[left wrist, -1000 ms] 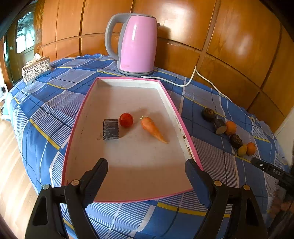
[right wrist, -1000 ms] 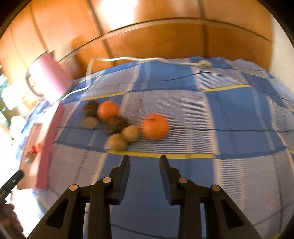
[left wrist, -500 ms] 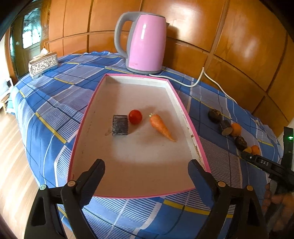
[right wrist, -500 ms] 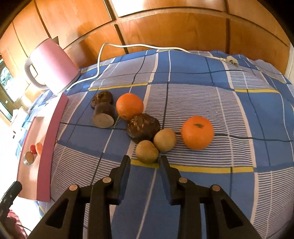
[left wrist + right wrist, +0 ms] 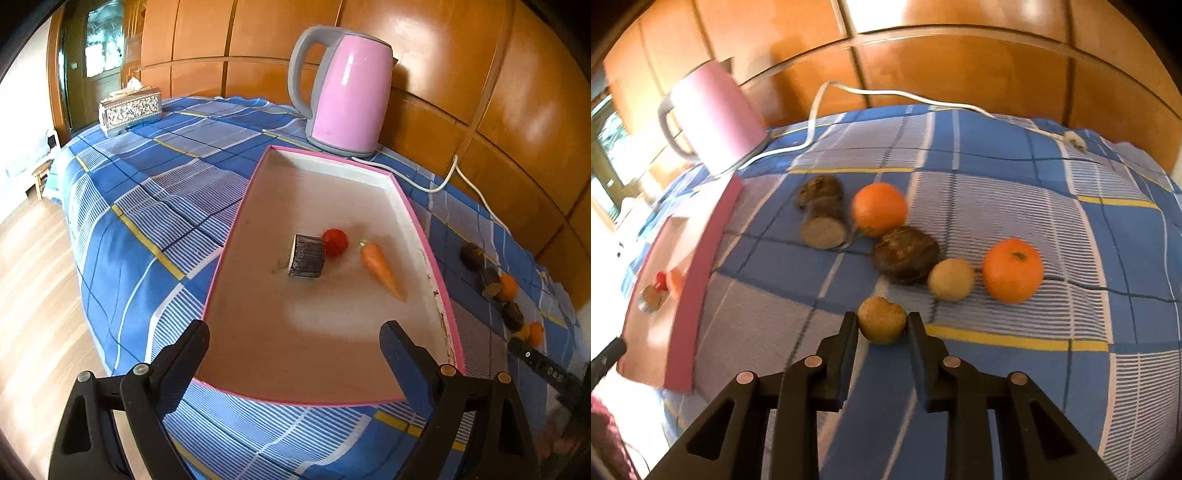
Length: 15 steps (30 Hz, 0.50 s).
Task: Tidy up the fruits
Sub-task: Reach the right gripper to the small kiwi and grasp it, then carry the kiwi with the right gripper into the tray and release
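Observation:
My right gripper [image 5: 882,325] is shut on a small brown round fruit [image 5: 882,319] on the blue checked cloth. Behind it lie another pale brown fruit [image 5: 950,279], two oranges [image 5: 1013,270] [image 5: 880,209], a dark round fruit [image 5: 905,254] and two dark cut pieces [image 5: 824,230]. My left gripper [image 5: 293,345] is open and empty over the near end of the pink-rimmed tray [image 5: 441,306]. In the tray lie a carrot [image 5: 380,269], a red tomato [image 5: 335,242] and a dark cut chunk [image 5: 306,255].
A pink kettle [image 5: 345,92] stands behind the tray, its white cord [image 5: 871,94] trailing across the cloth. A silver tissue box [image 5: 129,110] sits at the far left. The table edge and wood floor [image 5: 33,280] lie to the left. Wood panelling backs the table.
My right gripper has moved forward onto the nearest small brown fruit and its fingers now grip it. My left gripper has swung slightly left, still open.

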### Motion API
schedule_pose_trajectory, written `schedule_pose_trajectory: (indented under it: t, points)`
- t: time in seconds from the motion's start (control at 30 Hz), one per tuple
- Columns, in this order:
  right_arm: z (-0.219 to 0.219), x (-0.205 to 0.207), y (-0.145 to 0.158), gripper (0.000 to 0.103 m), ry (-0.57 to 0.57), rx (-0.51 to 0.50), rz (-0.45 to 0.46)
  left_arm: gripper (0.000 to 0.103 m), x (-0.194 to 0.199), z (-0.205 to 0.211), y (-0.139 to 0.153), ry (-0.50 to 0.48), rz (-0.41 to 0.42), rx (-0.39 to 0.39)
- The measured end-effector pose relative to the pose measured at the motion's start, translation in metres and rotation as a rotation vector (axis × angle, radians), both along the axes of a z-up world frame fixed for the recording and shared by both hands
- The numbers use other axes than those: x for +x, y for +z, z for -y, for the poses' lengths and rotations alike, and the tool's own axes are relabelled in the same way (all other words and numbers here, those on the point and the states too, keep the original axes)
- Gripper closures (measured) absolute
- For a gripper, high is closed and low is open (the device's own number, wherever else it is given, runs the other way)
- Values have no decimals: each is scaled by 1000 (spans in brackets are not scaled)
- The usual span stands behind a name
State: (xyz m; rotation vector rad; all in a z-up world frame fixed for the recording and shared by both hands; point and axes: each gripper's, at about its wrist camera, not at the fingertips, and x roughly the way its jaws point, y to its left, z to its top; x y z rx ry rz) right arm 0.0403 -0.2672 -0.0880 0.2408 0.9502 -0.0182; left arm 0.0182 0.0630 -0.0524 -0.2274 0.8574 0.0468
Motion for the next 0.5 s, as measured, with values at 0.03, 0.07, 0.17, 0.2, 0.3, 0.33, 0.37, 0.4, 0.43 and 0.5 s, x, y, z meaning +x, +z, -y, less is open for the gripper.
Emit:
schedule_pose_trajectory:
  t: [0.03, 0.07, 0.17, 0.2, 0.3, 0.33, 0.37, 0.4, 0.43, 0.5]
  points:
    - [-3, -1, 1, 76, 13, 8, 1, 9, 0, 0, 0, -1, 0, 3]
    - [-8, -2, 4, 76, 37, 22, 6, 9, -1, 0, 1, 0, 2, 11]
    - [-28, -3, 15, 76, 125, 40, 28, 8, -5, -3, 7, 7, 24, 10]
    - [-37, -3, 20, 76, 160, 42, 38, 8, -7, -5, 11, 14, 43, 6]
    - [-62, 0, 35, 76, 251, 51, 71, 4, -11, -11, 21, 38, 83, 11]
    - [-69, 1, 38, 76, 269, 54, 76, 4, -12, -14, 23, 49, 88, 10]
    - [-78, 4, 42, 76, 301, 60, 79, 4, -12, -18, 23, 60, 87, 5]
    - [-86, 8, 43, 76, 323, 67, 77, 4, -12, -21, 23, 70, 84, 2]
    - [-93, 10, 44, 76, 343, 74, 75, 4, -12, -24, 23, 82, 79, 3]
    - [-109, 18, 47, 76, 389, 88, 67, 4, -11, -29, 21, 104, 69, 3]
